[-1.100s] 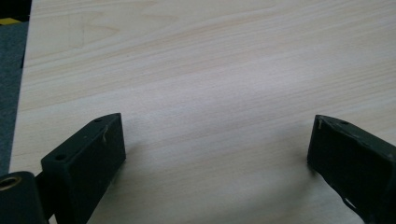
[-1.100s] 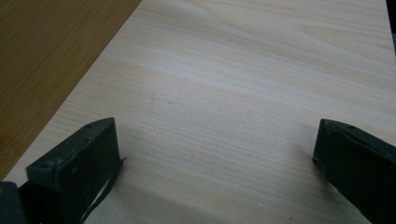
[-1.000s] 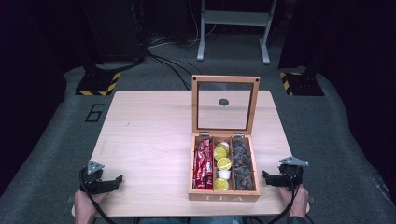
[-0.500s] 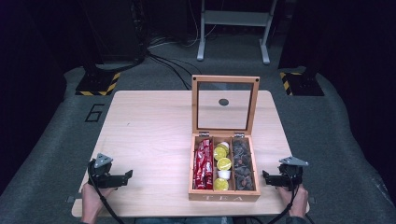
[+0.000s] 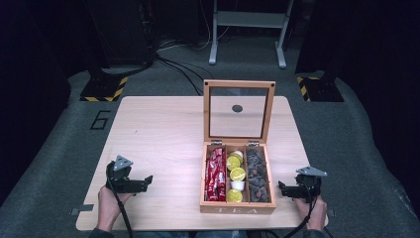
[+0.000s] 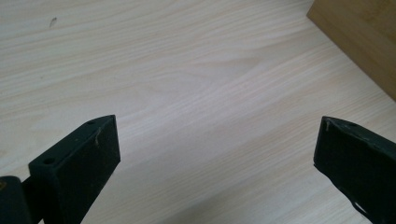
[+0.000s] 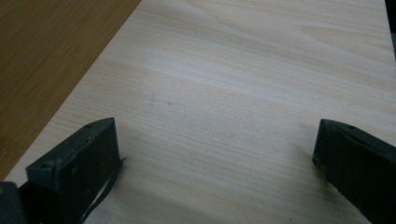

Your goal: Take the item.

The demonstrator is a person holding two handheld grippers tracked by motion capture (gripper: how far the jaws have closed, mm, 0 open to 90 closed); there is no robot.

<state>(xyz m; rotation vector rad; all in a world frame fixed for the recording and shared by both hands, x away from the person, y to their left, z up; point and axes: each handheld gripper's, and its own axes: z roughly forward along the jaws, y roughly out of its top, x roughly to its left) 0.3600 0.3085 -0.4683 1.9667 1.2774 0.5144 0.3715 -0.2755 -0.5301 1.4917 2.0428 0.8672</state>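
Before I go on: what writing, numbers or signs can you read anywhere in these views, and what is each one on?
"TEA": on the front wall of the wooden box, high view.
"6": on the grey floor left of the table.
Yellow-and-black hazard stripes, no words: on the stand bases on the floor behind the table.
Red packets in the box's left compartment: any print is too small to read.

Pale wooden table (image 5: 163, 134), open wooden tea box (image 5: 237, 206) with glass lid upright, red packets (image 5: 215, 173), yellow capsules (image 5: 236, 174), dark sachets (image 5: 257, 174), left gripper (image 5: 147, 181) and right gripper (image 5: 281, 188) flanking it, apart.
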